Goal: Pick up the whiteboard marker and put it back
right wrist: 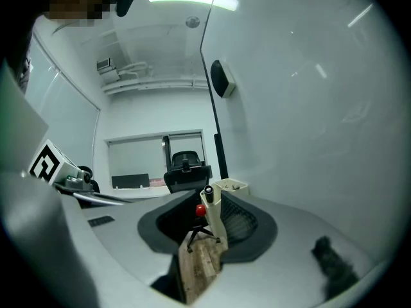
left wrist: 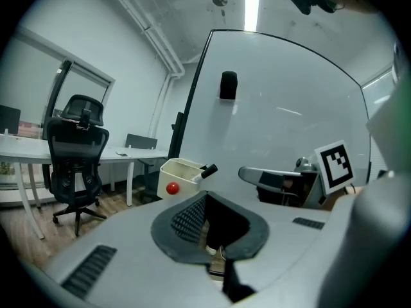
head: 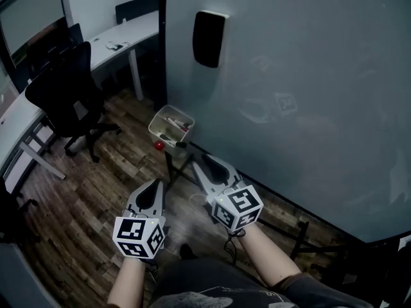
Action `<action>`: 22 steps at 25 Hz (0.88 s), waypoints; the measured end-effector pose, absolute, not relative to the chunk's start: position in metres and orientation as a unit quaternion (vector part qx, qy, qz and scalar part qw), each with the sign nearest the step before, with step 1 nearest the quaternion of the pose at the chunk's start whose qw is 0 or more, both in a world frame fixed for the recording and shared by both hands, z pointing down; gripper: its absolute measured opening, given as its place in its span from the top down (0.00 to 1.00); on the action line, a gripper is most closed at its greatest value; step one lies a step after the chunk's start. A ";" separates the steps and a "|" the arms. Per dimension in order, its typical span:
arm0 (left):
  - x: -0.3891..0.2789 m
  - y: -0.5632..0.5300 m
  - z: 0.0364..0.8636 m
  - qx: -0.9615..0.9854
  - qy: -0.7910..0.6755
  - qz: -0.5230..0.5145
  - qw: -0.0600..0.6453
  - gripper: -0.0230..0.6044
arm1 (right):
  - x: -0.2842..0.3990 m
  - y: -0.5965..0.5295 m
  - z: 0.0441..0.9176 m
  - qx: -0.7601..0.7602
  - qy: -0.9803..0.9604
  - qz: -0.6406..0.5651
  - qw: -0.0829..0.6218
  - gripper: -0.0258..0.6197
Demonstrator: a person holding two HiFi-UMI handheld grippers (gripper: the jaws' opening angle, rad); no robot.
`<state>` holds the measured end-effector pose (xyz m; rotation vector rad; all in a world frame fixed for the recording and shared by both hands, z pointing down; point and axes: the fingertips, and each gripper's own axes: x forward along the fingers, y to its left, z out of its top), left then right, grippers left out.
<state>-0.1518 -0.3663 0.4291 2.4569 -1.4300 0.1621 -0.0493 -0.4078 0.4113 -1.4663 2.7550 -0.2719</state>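
— Looking for the whiteboard marker [left wrist: 207, 171]: where do you have it?
— I see it slanted in the cream tray [left wrist: 174, 172], with its black cap poking over the tray's rim on the side nearest the whiteboard [head: 308, 76]. Other pens look to lie in the tray with it. A red magnet [left wrist: 172, 188] sits on the tray's front wall.
— How do you expect it to handle?
— Light and stiff, I judge, with a smooth plastic barrel, so it could twist or slip in a loose pinch. I'd take it across the barrel just under the cap, where it clears the tray's rim.
— And the grippers?
— Both are held short of the tray, and neither touches it. My left gripper [head: 153, 191] has its jaws spread with only floor showing between them. My right gripper [head: 207, 167] is spread too and carries nothing, and the tray is lined up in its gap but well apart. A black eraser [head: 209, 38] hangs on the whiteboard above the tray.
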 end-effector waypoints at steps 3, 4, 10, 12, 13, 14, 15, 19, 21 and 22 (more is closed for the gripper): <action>-0.136 -0.345 0.428 0.853 -0.497 0.060 0.147 0.94 | -0.032 -0.383 0.412 -0.468 0.879 -0.094 0.006 0.79; -0.131 -0.338 0.428 0.853 -0.496 0.060 0.147 0.94 | -0.027 -0.375 0.413 -0.468 0.879 -0.095 0.006 0.79; -0.098 -0.291 0.418 0.858 -0.492 0.060 0.138 0.94 | 0.006 -0.325 0.408 -0.470 0.877 -0.099 0.015 0.79; -0.085 -0.276 0.415 0.859 -0.491 0.057 0.135 0.94 | 0.018 -0.308 0.408 -0.468 0.878 -0.102 0.016 0.80; -0.079 -0.268 0.414 0.859 -0.490 0.056 0.134 0.94 | 0.024 -0.299 0.409 -0.467 0.878 -0.104 0.016 0.80; -0.072 -0.260 0.413 0.860 -0.489 0.055 0.132 0.94 | 0.030 -0.291 0.409 -0.466 0.878 -0.106 0.016 0.82; -0.065 -0.252 0.413 0.862 -0.488 0.055 0.130 0.94 | 0.036 -0.282 0.410 -0.465 0.879 -0.107 0.017 0.83; -0.040 -0.218 0.411 0.862 -0.488 0.048 0.126 0.94 | 0.057 -0.245 0.411 -0.454 0.885 -0.099 0.012 0.88; -0.029 -0.201 0.414 0.861 -0.491 0.044 0.130 0.94 | 0.065 -0.226 0.412 -0.449 0.888 -0.097 0.011 0.89; -0.023 -0.192 0.416 0.860 -0.490 0.044 0.132 0.94 | 0.070 -0.218 0.414 -0.448 0.889 -0.098 0.011 0.89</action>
